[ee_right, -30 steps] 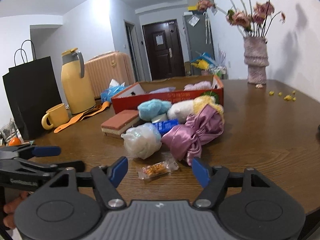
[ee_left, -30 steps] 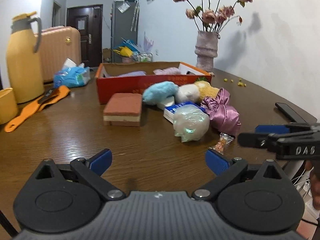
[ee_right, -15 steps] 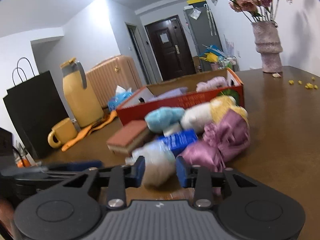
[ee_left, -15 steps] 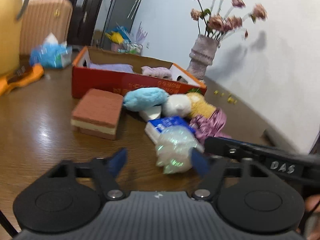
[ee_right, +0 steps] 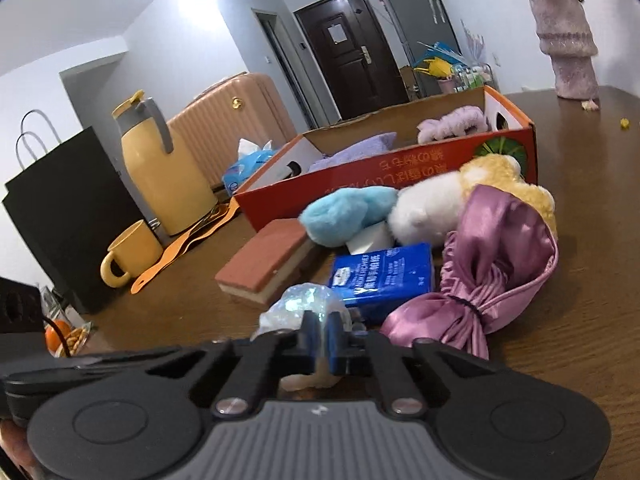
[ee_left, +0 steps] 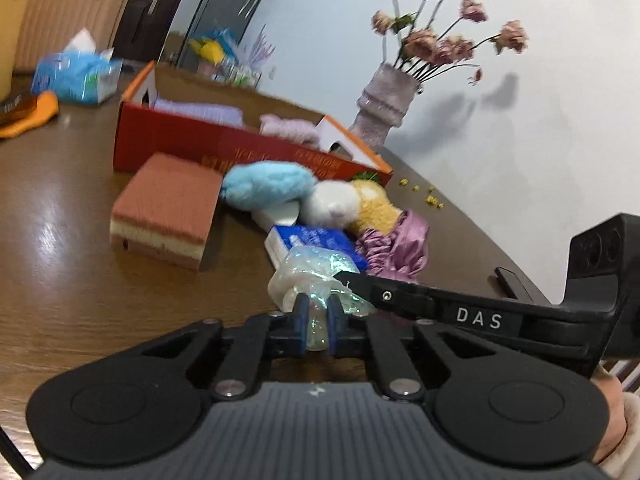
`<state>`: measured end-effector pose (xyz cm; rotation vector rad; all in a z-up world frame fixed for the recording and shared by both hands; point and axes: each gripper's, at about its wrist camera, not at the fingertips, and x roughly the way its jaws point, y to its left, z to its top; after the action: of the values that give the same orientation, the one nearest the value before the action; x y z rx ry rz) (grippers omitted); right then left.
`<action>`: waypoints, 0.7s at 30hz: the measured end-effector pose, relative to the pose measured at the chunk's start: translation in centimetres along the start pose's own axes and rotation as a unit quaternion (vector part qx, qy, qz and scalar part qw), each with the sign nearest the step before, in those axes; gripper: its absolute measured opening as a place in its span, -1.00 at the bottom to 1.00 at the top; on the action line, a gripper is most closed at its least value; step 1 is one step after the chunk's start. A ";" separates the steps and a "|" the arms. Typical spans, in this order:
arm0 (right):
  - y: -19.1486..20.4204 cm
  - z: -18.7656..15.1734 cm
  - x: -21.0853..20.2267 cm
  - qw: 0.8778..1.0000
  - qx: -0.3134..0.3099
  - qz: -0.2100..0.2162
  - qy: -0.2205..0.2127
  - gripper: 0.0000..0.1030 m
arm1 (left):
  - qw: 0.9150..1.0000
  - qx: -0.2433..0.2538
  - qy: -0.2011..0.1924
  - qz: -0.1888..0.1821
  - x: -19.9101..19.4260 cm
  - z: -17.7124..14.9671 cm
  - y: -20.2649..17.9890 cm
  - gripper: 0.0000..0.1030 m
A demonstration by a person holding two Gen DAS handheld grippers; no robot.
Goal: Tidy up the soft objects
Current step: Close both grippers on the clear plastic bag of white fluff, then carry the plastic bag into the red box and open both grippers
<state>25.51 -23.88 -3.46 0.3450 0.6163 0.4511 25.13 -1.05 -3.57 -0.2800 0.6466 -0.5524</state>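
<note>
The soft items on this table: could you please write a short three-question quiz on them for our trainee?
1. True or false: both grippers are closed on the iridescent plastic bundle.
2. What lies directly against the bundle's far side? A) blue packet B) yellow mug C) vase
3. Fill in: the purple and pink fluffy items lie inside the ____ box.

Key:
1. True: the left gripper and the right gripper have just closed on it.
2. A, the blue packet.
3. Red, the red box.
</note>
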 end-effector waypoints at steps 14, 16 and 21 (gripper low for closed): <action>5.4 -1.5 -5.4 0.997 -0.026 0.039 -0.057 -0.92 | 0.998 0.021 -0.053 -0.004 -7.5 -0.5 -1.7 -0.83; 5.5 -1.0 -5.8 0.997 -0.025 0.039 -0.067 -0.92 | 0.998 0.028 -0.057 -0.012 -7.4 0.5 -1.9 -0.83; 4.5 3.8 -5.9 0.994 -0.034 0.031 -0.095 -0.92 | 0.997 0.025 -0.058 -0.047 -4.1 7.2 -2.0 -0.84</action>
<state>22.22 -23.73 4.22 0.3378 0.4041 0.4903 26.22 0.15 4.77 -0.2951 0.5087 -0.6365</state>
